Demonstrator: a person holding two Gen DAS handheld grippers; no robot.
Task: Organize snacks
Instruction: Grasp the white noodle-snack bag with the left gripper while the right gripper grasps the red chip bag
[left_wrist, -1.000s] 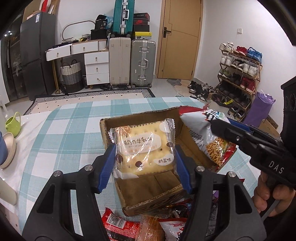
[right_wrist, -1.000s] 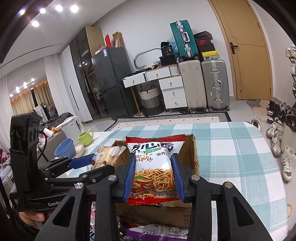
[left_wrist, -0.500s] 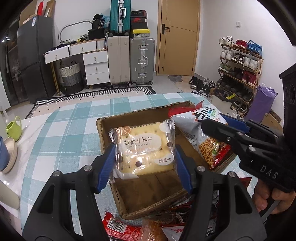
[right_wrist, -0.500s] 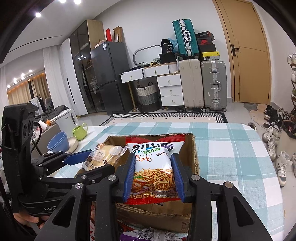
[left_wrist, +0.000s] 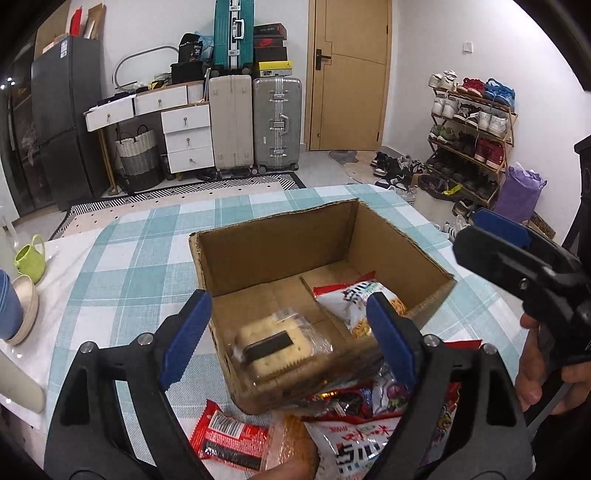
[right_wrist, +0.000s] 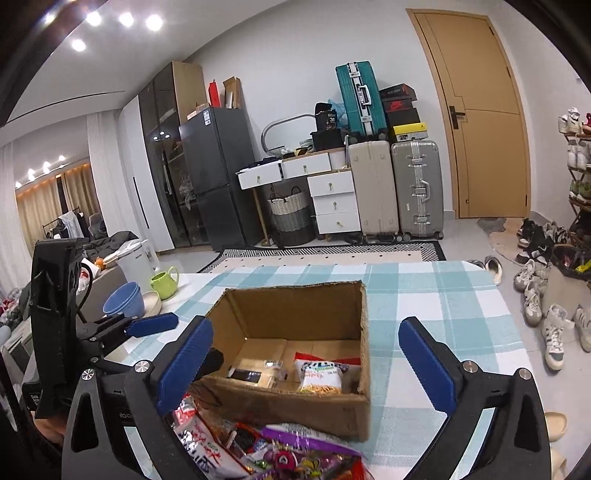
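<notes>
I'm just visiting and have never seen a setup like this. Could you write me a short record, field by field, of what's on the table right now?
container: open cardboard box on a checked tablecloth
inside box: cracker pack and noodle snack bag, lying side by side
waiting: pile of snack packets in front of the box
left tongs: open, holding nothing, above the box's near edge
right tongs: open, holding nothing
nearby: green mug, blue bowls
</notes>
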